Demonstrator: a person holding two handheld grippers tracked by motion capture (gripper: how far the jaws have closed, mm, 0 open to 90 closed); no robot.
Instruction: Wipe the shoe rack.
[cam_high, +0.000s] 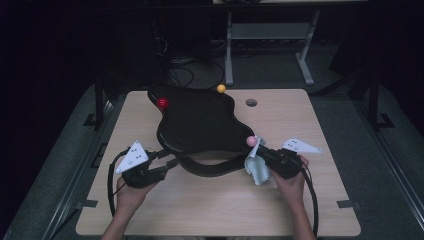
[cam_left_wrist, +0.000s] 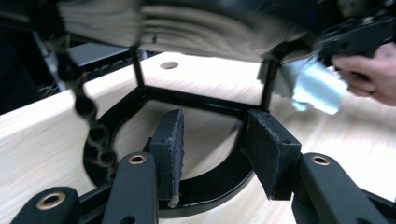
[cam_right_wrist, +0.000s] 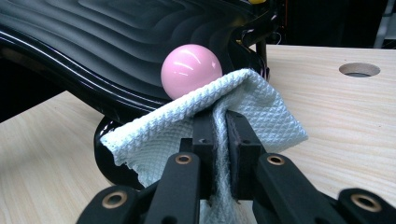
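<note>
Our right hand-held gripper (cam_right_wrist: 220, 140) is clamped on a pale blue waffle-weave cloth (cam_right_wrist: 252, 105), pads pressed tight with the fabric bunched between them. In the right gripper view the cloth drapes over the jaws at centre frame and touches a glossy pink ball (cam_right_wrist: 191, 70) that sits at the rim of a black wavy tray (cam_right_wrist: 93, 42) filling the upper left. In the high view we see that cloth (cam_high: 256, 167) at lower right of centre, just beside the pink ball (cam_high: 251, 141) on the tray's near corner.

Our left hand-held gripper (cam_left_wrist: 212, 154) stands with its jaws apart, nothing between the pads; beyond them lies the tray's black curved base (cam_left_wrist: 210, 186) on the tabletop (cam_left_wrist: 42, 135). In the high view this gripper (cam_high: 170, 162) sits at lower left, close to the tray's stand.

A red ball (cam_high: 162, 103) rests at the tray's upper left, a yellow ball (cam_high: 221, 88) at its far edge. A round hole (cam_high: 251, 102) pierces the tabletop right of the tray.

Bare wood lies open along the near edge and the right side. We read no writing anywhere.
</note>
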